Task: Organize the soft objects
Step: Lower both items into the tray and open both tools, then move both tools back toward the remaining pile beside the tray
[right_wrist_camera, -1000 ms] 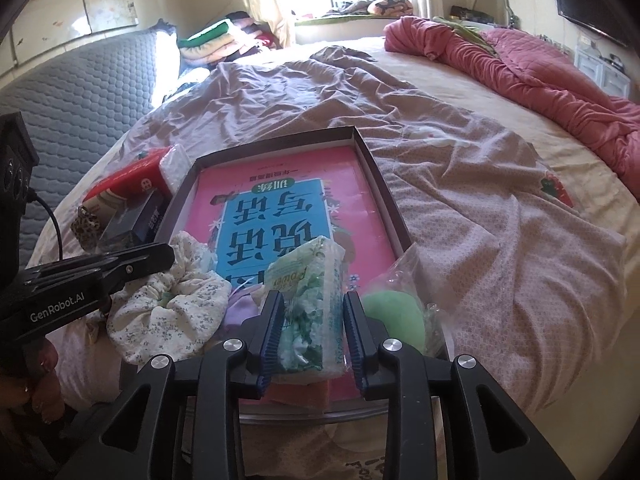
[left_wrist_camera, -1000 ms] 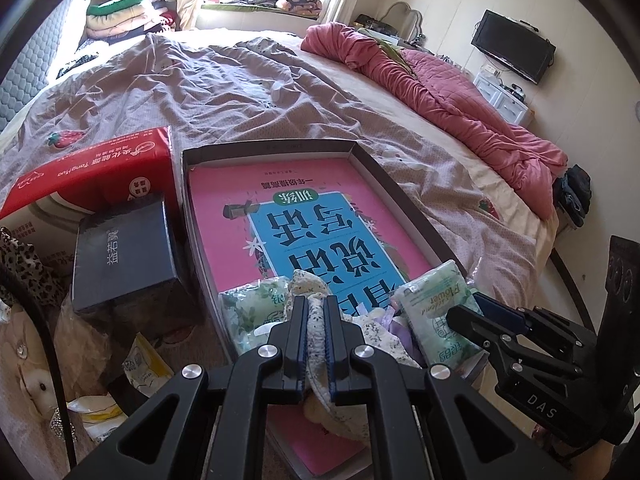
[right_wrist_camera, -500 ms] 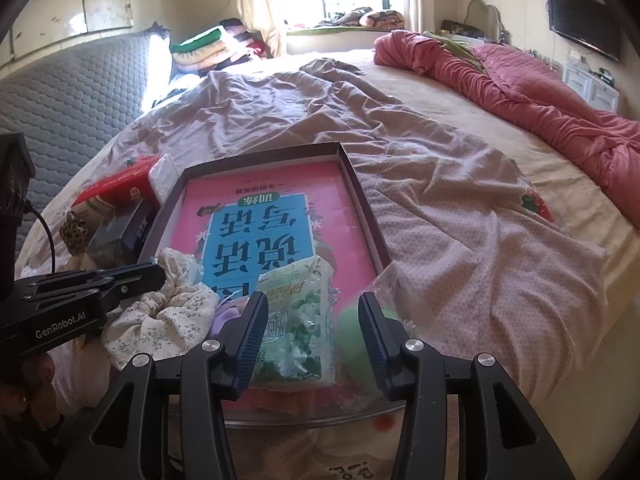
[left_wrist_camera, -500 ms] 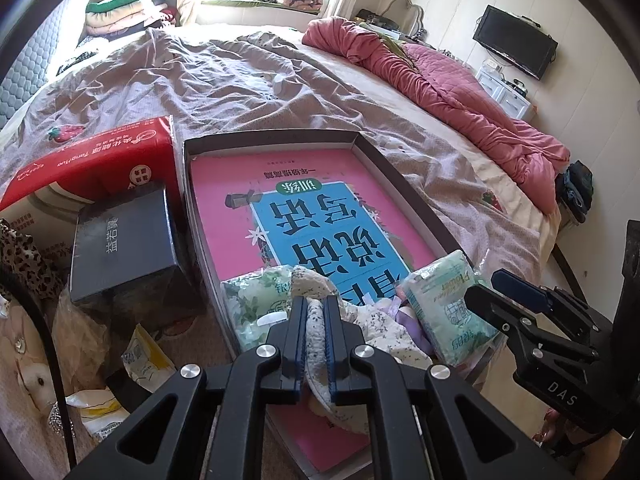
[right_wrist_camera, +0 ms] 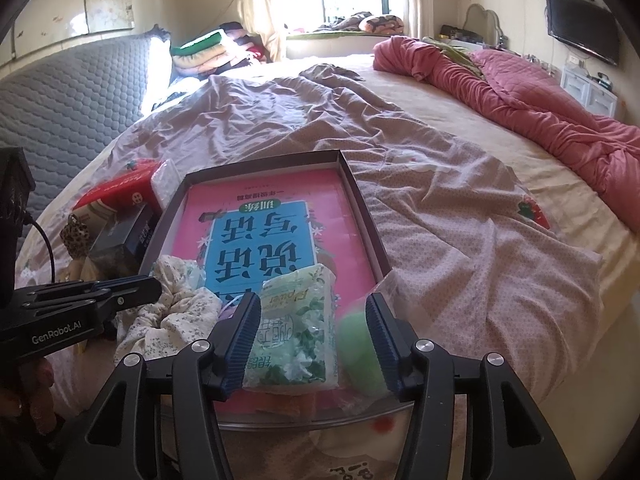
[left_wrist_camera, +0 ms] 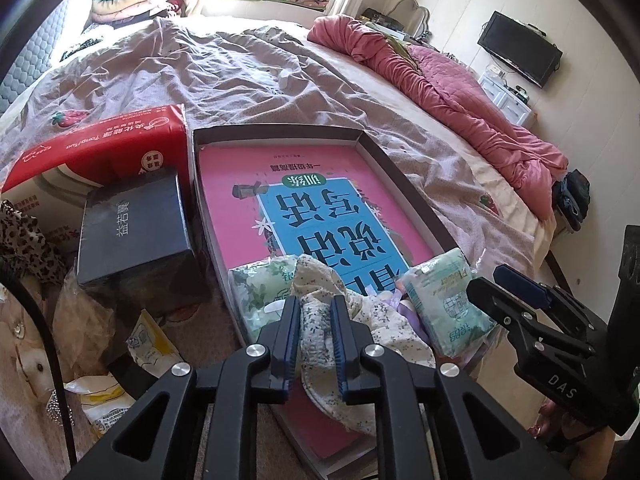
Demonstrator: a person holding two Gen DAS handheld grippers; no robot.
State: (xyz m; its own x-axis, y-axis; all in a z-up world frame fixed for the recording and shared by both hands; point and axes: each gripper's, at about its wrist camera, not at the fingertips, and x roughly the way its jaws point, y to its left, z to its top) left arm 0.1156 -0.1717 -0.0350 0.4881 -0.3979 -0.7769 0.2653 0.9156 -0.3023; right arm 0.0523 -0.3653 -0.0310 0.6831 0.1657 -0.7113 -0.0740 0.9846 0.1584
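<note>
A shallow dark box (left_wrist_camera: 376, 152) holding a pink and blue book lies on the bed. At its near end my left gripper (left_wrist_camera: 316, 332) still has a crumpled floral cloth (left_wrist_camera: 320, 312) between its pads while its jaws are opening. Beside the cloth lie two green-printed tissue packs (left_wrist_camera: 260, 288) (left_wrist_camera: 444, 304). In the right wrist view, my right gripper (right_wrist_camera: 312, 336) has its jaws opening wide around one tissue pack (right_wrist_camera: 296, 336), which lies free in the box (right_wrist_camera: 352, 184). A green round thing (right_wrist_camera: 360, 356) in clear plastic sits by the right finger. The floral cloth (right_wrist_camera: 176, 312) shows at the left.
A red tissue carton (left_wrist_camera: 100, 152), a black box (left_wrist_camera: 132, 224), a leopard-print item (left_wrist_camera: 24, 236) and wrappers crowd the left of the box. A rumpled mauve sheet (right_wrist_camera: 440, 208) covers the bed; a pink quilt (right_wrist_camera: 520, 92) lies along the right. Folded blankets (right_wrist_camera: 212, 52) sit by the headboard.
My right gripper let go of the tissue pack and spread its jaws; the pack now lies in the box. The left jaws parted slightly around the floral cloth.
</note>
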